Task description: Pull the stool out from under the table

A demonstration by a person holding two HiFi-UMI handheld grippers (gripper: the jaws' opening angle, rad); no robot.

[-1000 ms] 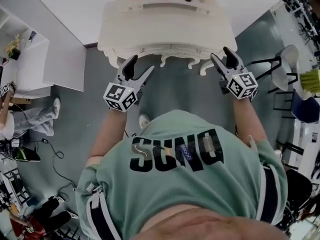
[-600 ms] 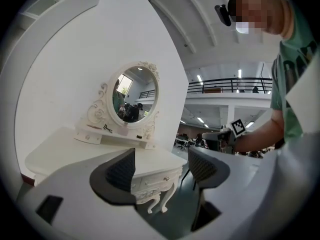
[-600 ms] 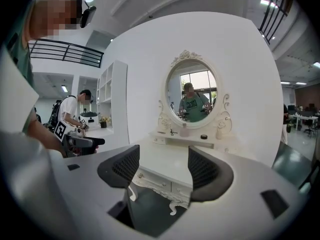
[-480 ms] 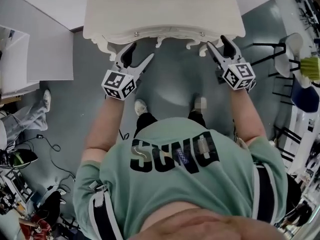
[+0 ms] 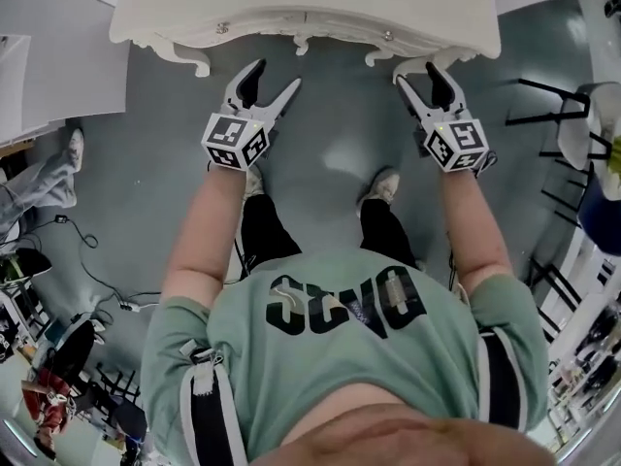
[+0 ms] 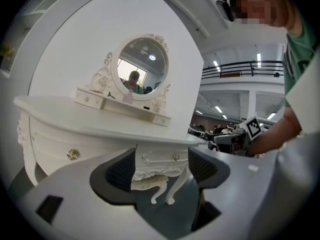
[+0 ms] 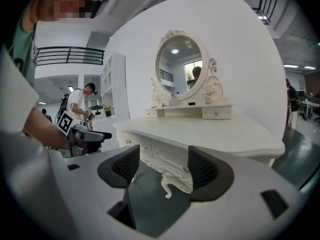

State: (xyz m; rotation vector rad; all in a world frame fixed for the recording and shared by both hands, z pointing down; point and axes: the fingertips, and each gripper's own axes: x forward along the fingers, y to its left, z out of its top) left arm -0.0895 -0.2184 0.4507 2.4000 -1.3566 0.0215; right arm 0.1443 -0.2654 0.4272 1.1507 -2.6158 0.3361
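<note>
Both my tools are empty. The left tool and the right tool hang with jaws spread, just short of the front edge of the white bench. The stool sits tucked under the bench; the left gripper view shows what seems to be its cream seat and curled legs. I judge it stiff carved wood, fairly light, with a soft cushion, so I'd grip the seat's hard rim, one tool on each side.

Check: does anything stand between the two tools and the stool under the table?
Nothing visible does. The stool sits tucked under the table, and only bare floor lies between it and the left tool and right tool, both open and empty, held near the table's front edge.
</note>
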